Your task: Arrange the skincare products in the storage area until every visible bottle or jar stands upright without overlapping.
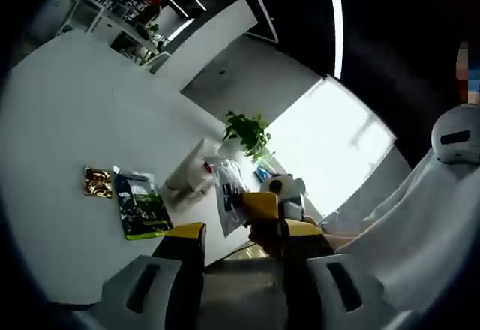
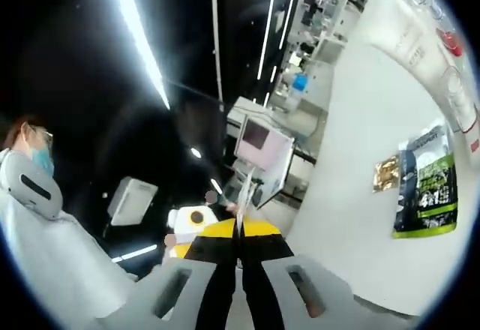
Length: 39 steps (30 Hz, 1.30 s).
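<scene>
In the left gripper view, white skincare tubes and bottles (image 1: 196,171) lie and stand in a cluster far off on the white table (image 1: 67,120), beside a clear plastic bag (image 1: 229,189). My left gripper (image 1: 244,234) is lifted well away from them, its jaws wide apart and holding nothing. The right gripper (image 1: 262,206), yellow, shows just beyond the gap. In the right gripper view, white tubes (image 2: 409,26), one with a red cap (image 2: 450,42), lie along the upper right edge. My right gripper (image 2: 240,229) has its jaws pressed together, and it is raised and pointing away from the table (image 2: 352,120).
A green packet (image 1: 139,206) (image 2: 427,187) and a small gold packet (image 1: 97,182) (image 2: 386,174) lie flat on the table. A potted plant (image 1: 247,131) stands behind the products. A person in white (image 1: 420,225) (image 2: 52,247) is close by. Shelves (image 1: 120,7) line the back.
</scene>
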Each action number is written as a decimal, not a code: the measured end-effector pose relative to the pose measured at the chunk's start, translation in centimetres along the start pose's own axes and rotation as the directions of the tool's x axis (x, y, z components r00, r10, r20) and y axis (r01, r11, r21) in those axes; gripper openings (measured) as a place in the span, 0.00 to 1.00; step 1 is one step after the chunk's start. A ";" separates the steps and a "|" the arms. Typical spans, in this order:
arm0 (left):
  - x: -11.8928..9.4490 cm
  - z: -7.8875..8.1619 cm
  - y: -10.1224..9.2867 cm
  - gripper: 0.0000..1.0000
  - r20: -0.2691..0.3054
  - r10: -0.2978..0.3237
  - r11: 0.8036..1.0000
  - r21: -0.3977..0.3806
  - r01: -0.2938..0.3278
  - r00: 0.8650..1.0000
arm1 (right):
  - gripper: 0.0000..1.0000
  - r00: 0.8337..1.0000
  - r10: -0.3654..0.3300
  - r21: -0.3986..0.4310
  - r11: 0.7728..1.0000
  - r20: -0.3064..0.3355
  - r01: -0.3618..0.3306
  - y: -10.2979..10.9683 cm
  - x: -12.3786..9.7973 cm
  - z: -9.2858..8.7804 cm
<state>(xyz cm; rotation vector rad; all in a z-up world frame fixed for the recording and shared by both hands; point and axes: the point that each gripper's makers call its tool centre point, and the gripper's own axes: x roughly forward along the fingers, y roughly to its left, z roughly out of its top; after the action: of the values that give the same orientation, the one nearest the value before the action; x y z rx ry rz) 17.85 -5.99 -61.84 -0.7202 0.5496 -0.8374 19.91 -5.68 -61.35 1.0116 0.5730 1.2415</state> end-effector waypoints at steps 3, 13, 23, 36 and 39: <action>-0.6 -0.5 -0.1 0.25 -0.008 -0.008 1.000 -0.017 0.008 1.000 | 0.01 1.000 -0.007 -0.004 1.000 -0.001 0.007 0.2 0.8 -0.5; -3.4 -1.0 0.2 0.14 -0.032 -0.029 0.999 -0.028 0.028 0.999 | 0.01 1.000 -0.002 -0.014 1.000 0.010 0.002 1.3 3.3 -2.5; -5.0 -0.5 0.5 0.30 -0.060 -0.072 0.997 -0.020 0.071 0.996 | 0.01 0.995 0.012 -0.040 0.999 0.099 -0.008 2.9 3.9 -2.7; -6.2 -1.0 -0.4 0.16 -0.109 -0.174 0.984 -0.059 0.169 0.979 | 0.01 0.988 0.032 -0.043 0.999 0.151 -0.026 3.9 5.9 -4.7; -6.4 -1.3 -0.2 0.07 -0.116 -0.184 0.982 -0.073 0.176 0.976 | 0.01 0.988 0.024 -0.038 0.999 0.153 -0.019 3.8 6.3 -5.2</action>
<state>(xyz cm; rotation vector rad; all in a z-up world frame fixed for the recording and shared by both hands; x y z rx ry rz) 13.23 -1.32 -61.50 -0.7878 0.6285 -1.0421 15.43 1.89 -59.49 1.0742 0.4192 1.1770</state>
